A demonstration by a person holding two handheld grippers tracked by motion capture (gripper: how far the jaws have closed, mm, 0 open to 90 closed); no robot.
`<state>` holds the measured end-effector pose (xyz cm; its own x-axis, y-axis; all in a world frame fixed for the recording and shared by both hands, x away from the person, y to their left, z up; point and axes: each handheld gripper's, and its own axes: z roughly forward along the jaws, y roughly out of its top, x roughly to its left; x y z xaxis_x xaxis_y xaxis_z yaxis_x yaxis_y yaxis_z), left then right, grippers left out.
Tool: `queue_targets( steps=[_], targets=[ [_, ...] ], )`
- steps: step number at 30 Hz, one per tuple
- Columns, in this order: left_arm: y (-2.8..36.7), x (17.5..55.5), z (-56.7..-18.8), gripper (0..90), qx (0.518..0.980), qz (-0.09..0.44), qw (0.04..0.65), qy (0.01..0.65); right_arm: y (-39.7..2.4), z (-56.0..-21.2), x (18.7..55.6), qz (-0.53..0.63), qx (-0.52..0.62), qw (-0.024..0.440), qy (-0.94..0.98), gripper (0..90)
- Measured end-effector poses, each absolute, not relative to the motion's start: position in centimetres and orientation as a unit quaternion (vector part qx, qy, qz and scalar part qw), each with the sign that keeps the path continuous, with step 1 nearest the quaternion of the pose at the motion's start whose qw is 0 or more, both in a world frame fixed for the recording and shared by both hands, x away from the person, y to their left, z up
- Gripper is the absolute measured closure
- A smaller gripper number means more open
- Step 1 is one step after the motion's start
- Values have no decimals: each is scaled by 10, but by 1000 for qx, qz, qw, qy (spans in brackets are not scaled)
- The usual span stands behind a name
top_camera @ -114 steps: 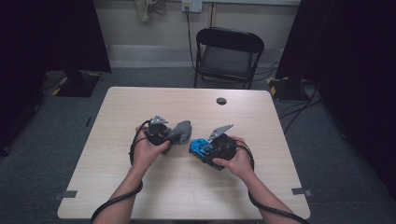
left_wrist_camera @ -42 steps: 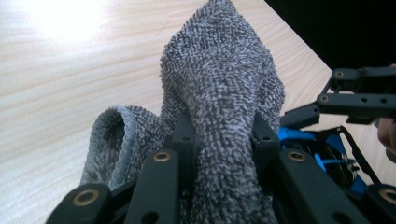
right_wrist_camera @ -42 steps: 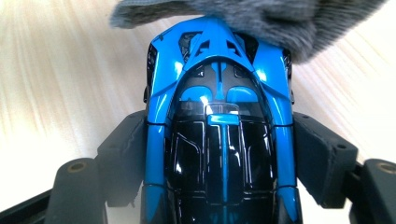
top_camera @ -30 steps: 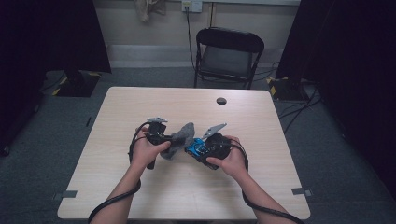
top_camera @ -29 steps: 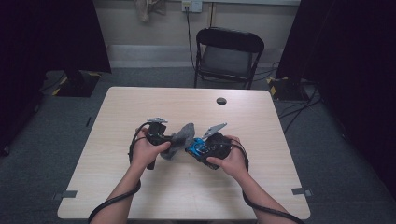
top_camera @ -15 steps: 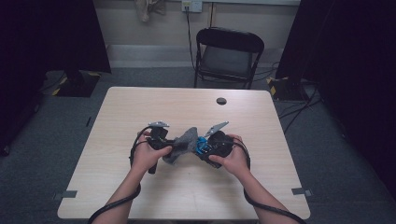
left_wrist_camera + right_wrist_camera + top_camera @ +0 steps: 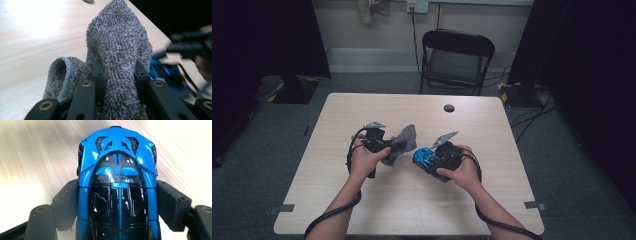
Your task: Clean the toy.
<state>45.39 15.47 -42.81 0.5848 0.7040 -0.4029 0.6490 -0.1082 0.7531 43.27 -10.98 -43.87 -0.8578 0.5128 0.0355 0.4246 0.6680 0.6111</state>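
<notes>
Left gripper: black jaws with brass-coloured screws, closed on a grey cloth; terry weave, looped nap, one hemmed edge curled into a roll at the left, the bulk standing up between the jaws in a soft peak. In the high view this gripper is held in the left hand over the middle of the table, the cloth sticking out toward the right. Right gripper: matte black pads pressed to both flanks of a toy car; glossy blue body, black glazed canopy with a blue centre rib, vented tapering end pointing away from the camera. In the high view the right hand holds this gripper with the car just beside the cloth, a narrow gap between them. Table: pale wood-grain laminate, rectangular, rounded corners. Small dark round object near the far edge. Black folding chair beyond the table on grey carpet.
</notes>
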Motion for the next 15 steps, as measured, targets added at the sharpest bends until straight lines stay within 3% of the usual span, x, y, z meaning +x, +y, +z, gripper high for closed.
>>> queue_targets(
  steps=[15],
  targets=[
    [130,466,-445,702,745,-17,477,466,-93,-434,423,319,229,66,917,263]
  ],
)
